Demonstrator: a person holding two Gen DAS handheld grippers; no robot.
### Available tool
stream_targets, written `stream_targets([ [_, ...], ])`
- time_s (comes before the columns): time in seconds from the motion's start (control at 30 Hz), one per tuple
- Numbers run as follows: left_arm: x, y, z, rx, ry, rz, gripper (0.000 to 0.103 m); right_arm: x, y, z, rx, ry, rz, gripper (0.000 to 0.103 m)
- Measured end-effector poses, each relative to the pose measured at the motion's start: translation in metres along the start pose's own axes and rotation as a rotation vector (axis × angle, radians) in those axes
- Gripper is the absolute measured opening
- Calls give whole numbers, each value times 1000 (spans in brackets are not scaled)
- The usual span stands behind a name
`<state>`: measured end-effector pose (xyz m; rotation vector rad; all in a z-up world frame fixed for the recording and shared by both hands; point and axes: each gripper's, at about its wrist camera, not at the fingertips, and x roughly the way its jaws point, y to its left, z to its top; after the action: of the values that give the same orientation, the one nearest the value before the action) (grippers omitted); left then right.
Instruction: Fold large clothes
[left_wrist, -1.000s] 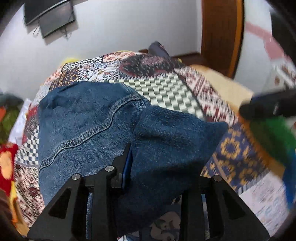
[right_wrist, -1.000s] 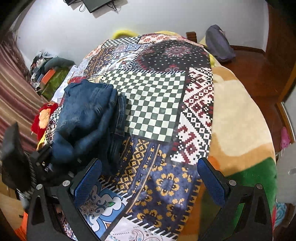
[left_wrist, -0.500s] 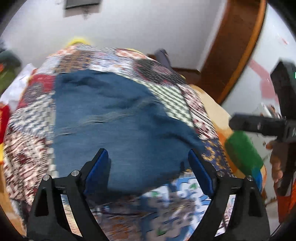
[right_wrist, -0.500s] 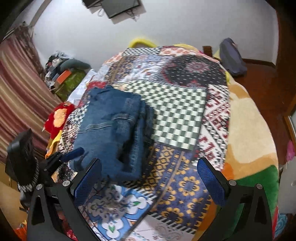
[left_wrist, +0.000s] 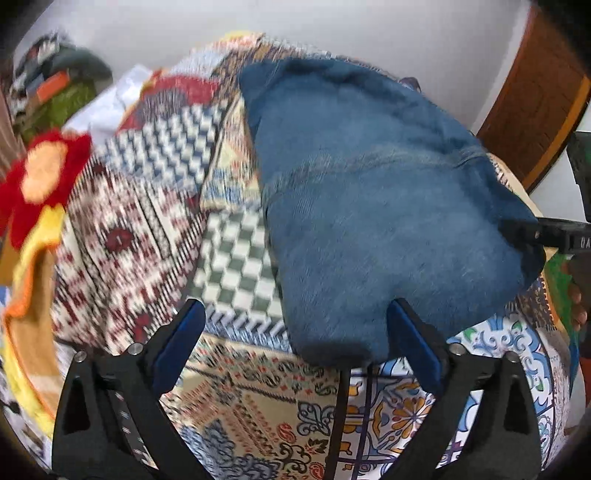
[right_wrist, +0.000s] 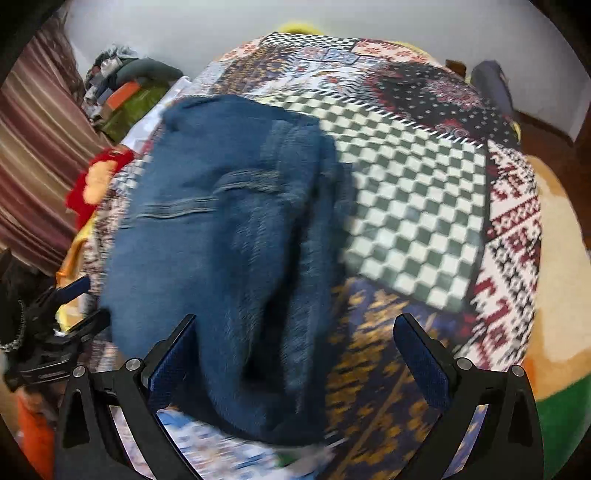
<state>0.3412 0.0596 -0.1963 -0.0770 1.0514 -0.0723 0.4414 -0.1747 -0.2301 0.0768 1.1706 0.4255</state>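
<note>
Released since a second ago by the left gripper (left_wrist: 295, 347), whose jaws are opening with only a near corner between them, the folded jeans (left_wrist: 373, 206) lie on the patchwork bedspread (left_wrist: 236, 391), while the right gripper (right_wrist: 295, 354) hangs spread wide, gripping nothing, above their near edge.

left gripper (left_wrist: 295, 347): jaws opening, pads clear of cloth | folded jeans (left_wrist: 373, 206): centre to right of frame, near edge between the fingers | patchwork bedspread (left_wrist: 147, 206): beneath, left and bottom | right gripper (left_wrist: 546, 236): right edge, at the jeans' corner
</note>
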Motion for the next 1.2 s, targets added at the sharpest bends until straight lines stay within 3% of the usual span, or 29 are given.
stream_targets([
  [0.1,10,-1,-15,-3,21,-30,103,4,-28,-8,82,23,62,102],
  [0.2,14,-1,-24,12,50,-41,103,1,-37,-16,72,14,46,102],
  [0.23,14,-3,-26,20,55,-30,103,-3,-38,-19,63,2,37,102],
  [0.27,17,-5,-31,42,75,30,103,-8,-39,-20,57,-8,28,102],
  [0.3,20,-6,-35,67,87,112,103,-14,-40,-21,58,-17,6,102],
  [0.33,19,-6,-40,91,83,148,103,-22,-43,-20,61,-33,-37,102],
  [0.4,11,-2,-46,82,64,134,103,-38,-52,-20,75,-69,-173,102],
  [0.5,-12,9,-44,47,20,145,103,-52,-64,-20,97,-70,-185,102],
  [0.63,-44,22,-23,18,-68,165,103,-65,-65,-18,120,-82,-144,102],
  [0.83,-64,24,31,38,-178,142,103,-70,-27,0,60,-126,-67,102],
  [1.0,-40,15,71,70,-173,79,103,-58,5,28,-15,-138,-11,102],
  [1.2,18,-5,115,101,-122,41,103,-25,31,61,-81,-109,39,102],
])
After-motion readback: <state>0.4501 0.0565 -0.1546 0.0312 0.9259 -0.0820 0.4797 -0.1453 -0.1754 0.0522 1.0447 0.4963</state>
